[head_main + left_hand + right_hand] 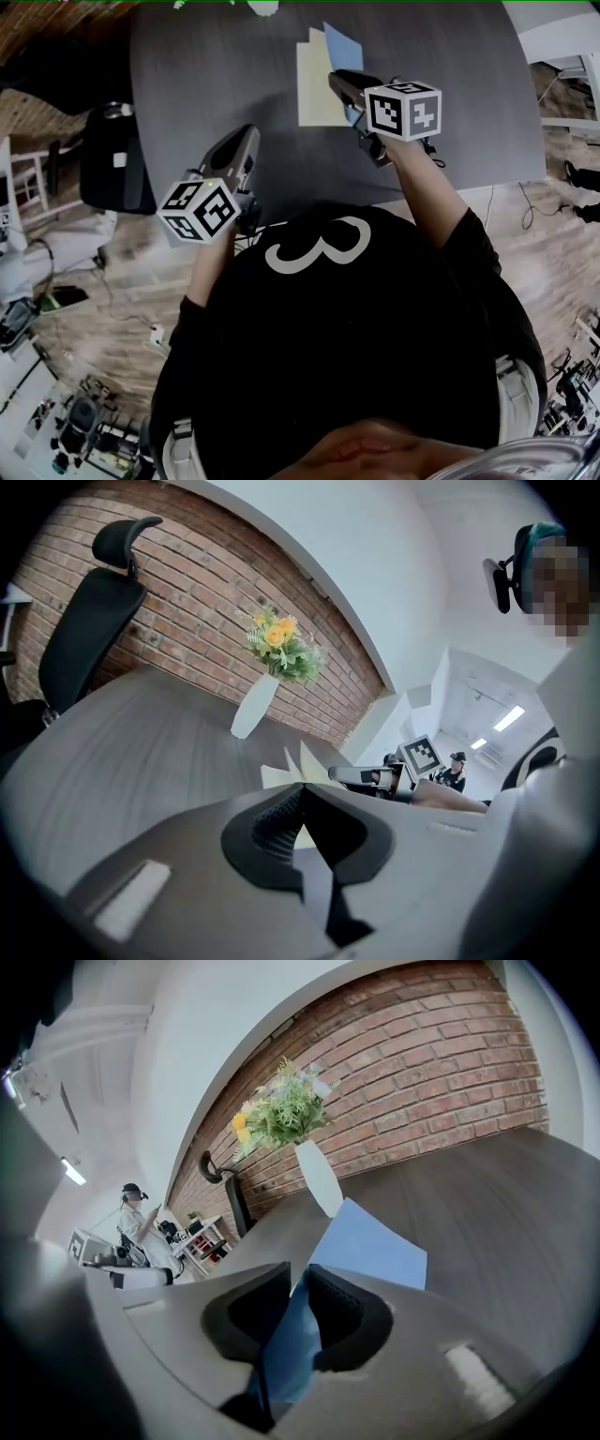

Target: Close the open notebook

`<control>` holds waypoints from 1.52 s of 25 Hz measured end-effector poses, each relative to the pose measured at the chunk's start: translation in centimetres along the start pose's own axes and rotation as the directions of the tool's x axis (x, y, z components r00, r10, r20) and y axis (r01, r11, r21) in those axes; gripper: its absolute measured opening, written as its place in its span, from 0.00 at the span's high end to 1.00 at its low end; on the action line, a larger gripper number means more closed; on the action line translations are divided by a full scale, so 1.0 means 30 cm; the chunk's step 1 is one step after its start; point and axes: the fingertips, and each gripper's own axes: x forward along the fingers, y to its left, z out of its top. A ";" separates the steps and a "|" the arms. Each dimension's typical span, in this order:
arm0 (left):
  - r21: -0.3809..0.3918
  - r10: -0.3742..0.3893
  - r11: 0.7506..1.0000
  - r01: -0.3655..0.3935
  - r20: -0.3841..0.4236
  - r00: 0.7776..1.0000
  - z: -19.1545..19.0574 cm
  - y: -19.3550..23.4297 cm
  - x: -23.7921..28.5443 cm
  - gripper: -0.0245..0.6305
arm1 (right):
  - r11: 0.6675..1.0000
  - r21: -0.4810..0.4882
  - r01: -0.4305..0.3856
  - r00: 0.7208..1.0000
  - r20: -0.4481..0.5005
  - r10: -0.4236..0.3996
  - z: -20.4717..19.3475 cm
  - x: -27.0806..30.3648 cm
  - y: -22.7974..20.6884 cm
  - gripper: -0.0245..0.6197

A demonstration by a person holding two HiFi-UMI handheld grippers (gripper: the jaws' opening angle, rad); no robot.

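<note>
A: Any containers?

B: Only 1, a white vase (253, 707) holding yellow flowers (281, 647) with green leaves. It stands upright on the grey table (206, 75).

A: And the notebook?

B: The notebook (317, 89) lies open on the table, near the vase and on the person's side of it. Its cream pages are flat and its blue cover (370, 1246) is raised at a tilt.

A: The grippers?

B: The right gripper (298, 1279) has the blue cover between its 2 jaws. They stand slightly apart, and the sheet leans on 1 ribbed pad rather than being pinched. The left gripper (300, 789) is farther from the vase than the notebook is, over the table's near edge. Its jaws are pressed together at the tips with nothing between them.

A: The room?

B: A brick wall (206, 602) runs behind the vase. A black office chair (89, 621) stands well off to the vase's left at the table's side. The wood floor (84, 309) is cluttered beyond it.

A: Anything unclear?

B: In the head view the vase is cut off at the top edge. The right gripper covers part of the notebook there. I cannot tell how the cover meets the pages.
</note>
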 end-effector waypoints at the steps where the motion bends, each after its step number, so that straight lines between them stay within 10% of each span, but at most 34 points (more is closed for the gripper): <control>1: 0.000 0.003 1.000 -0.003 -0.002 1.000 -0.002 0.009 -0.008 0.94 | 1.000 0.005 0.000 1.000 -0.002 0.000 -0.007 0.013 0.004 0.86; 38: -0.103 0.110 0.989 -0.107 0.032 0.993 -0.178 -0.002 -0.131 0.94 | 0.999 0.050 -0.012 0.968 -0.249 0.024 -0.285 0.306 -0.014 0.87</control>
